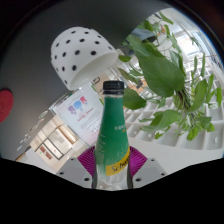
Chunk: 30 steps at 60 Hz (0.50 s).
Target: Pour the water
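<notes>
My gripper (112, 165) points forward with both fingers closed in on a green bottle (114, 128); the magenta pads (88, 160) press against its lower body from either side, so I have it held. The bottle stands upright between the fingers, black cap (114, 87) on, a pale label (114, 163) low on its front. The whole scene beyond it sits at a slant, so I read my hand as rolled to one side.

Just beyond the bottle, to its left, a white cup with black dots (80, 52) stands in the background, its mouth toward me. To the right, a leafy green plant (165, 75) spreads wide. Further back I see a white table surface (60, 125) with printed cards or papers (78, 108) lying on it, and bright windows (190, 40) behind the plant.
</notes>
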Tool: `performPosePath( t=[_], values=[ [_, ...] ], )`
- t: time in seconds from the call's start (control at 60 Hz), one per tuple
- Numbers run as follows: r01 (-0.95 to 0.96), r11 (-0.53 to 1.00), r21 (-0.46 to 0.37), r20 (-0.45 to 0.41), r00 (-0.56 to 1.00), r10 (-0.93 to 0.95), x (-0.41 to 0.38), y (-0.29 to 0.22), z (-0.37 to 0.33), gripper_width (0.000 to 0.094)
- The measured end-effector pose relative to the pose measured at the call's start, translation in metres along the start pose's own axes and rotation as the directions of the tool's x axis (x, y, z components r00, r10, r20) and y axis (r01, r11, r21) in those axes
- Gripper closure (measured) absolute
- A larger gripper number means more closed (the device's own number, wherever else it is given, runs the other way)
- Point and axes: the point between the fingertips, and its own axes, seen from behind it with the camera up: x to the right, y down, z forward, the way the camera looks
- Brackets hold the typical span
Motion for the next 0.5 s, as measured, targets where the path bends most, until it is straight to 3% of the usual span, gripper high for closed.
performPosePath(
  t=[0.1,0.2,0.283,0.35,0.433,0.5],
  values=[
    [-0.16,0.987,-0.034,-0.045,0.986,0.158,0.021,0.023,0.002,0.053],
    [-0.523,0.847,-0.091,-0.111,0.851,0.514,0.053,0.074,-0.003,0.0531],
    [-0.837,0.523,-0.161,-0.2,0.547,0.813,0.066,0.125,-0.016,0.0532],
    [-0.974,0.149,-0.169,-0.213,0.183,0.96,0.05,0.151,-0.017,0.0532],
    [-0.942,-0.271,-0.2,-0.197,-0.232,0.953,0.027,0.145,-0.02,0.0532],
    [-0.854,-0.462,-0.241,-0.185,-0.426,0.885,0.011,0.1,-0.028,0.0533]
  ],
)
